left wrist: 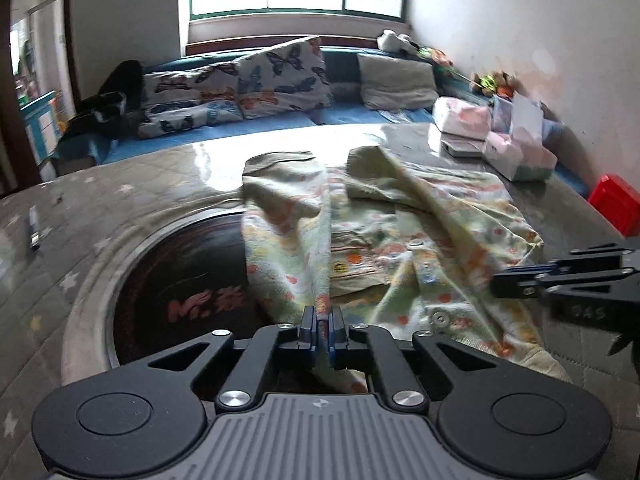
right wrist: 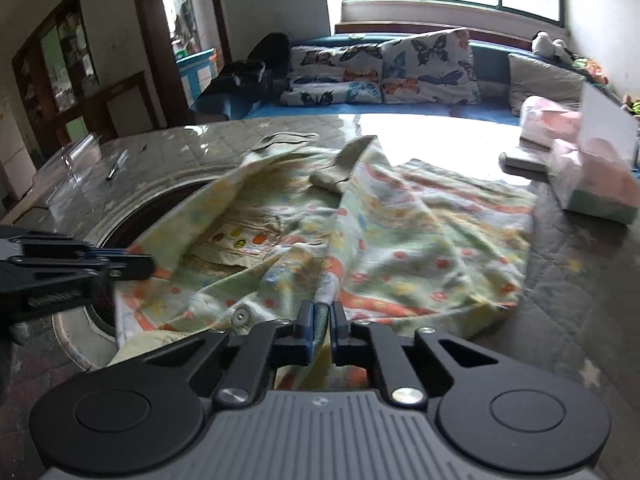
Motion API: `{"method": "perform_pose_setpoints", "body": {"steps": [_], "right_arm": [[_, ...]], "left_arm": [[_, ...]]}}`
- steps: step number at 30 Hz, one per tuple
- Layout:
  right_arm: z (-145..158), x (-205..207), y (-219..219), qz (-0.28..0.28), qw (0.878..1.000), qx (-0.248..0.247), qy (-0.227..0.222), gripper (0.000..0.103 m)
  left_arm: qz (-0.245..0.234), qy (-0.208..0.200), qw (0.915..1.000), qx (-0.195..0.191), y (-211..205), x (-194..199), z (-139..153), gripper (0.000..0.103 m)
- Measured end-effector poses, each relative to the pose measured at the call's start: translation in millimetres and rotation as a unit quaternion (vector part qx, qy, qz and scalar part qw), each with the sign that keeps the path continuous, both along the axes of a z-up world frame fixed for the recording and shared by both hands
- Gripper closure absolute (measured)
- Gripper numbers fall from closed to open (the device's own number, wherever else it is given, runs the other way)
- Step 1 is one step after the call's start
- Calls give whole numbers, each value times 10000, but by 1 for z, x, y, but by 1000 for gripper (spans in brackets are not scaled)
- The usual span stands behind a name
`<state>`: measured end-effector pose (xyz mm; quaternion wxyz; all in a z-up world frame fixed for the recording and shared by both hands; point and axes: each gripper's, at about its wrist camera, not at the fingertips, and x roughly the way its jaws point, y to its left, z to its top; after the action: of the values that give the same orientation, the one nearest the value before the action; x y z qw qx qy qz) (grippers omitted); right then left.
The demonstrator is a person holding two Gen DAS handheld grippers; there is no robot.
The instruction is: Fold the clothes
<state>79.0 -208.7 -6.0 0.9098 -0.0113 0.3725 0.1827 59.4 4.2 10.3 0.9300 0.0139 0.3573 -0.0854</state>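
A pale green child's garment (left wrist: 384, 240) with orange and yellow dots and metal snaps lies rumpled on the quilted table cover; it also shows in the right wrist view (right wrist: 400, 248). My left gripper (left wrist: 322, 322) is shut on a pinched fold of its near left edge. My right gripper (right wrist: 321, 316) is shut on a fold of its near edge. Each gripper appears from the side in the other's view: the right one (left wrist: 560, 280) at the right, the left one (right wrist: 80, 264) at the left. Both sleeves lie folded towards the far side.
A round dark recess (left wrist: 180, 280) in the table lies under the garment's left part. Pink and white packets (left wrist: 516, 152) stand at the far right, a red box (left wrist: 616, 204) beyond. A pen (left wrist: 34, 228) lies far left. A sofa with butterfly cushions (left wrist: 256, 84) is behind.
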Motion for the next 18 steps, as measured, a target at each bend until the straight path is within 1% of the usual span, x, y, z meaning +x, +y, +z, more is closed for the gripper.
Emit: {"method": "perform_pose_setpoints", "body": {"steps": [4, 7, 9, 12, 14, 15, 16, 17, 18], "right_arm": [[8, -24, -20, -72, 9999, 34, -122, 98], [12, -44, -33, -3, 9999, 48, -126, 98], [15, -57, -39, 88, 9999, 22, -80, 98], [17, -75, -43, 360, 9993, -43, 74, 97], [19, -85, -44, 534, 9984, -60, 165, 91], [22, -85, -43, 567, 9983, -75, 152, 90], [25, -84, -40, 603, 9981, -99, 112, 87], [28, -83, -38, 639, 9979, -123, 72, 81], [31, -82, -35, 676, 9976, -148, 32, 78]], "left_arm": [[260, 49, 9996, -135, 17, -25, 4, 97], [402, 145, 9987, -273, 27, -49, 5, 98], [394, 197, 9984, -360, 31, -65, 5, 98], [300, 317, 9986, -288, 30, -87, 1, 97], [313, 440, 9980, -336, 33, -96, -3, 97], [326, 490, 9976, -373, 36, -97, -4, 96], [338, 534, 9972, -407, 38, -99, -5, 94], [344, 527, 9972, -412, 38, -99, -5, 93], [350, 520, 9972, -417, 39, -100, -5, 92]]}}
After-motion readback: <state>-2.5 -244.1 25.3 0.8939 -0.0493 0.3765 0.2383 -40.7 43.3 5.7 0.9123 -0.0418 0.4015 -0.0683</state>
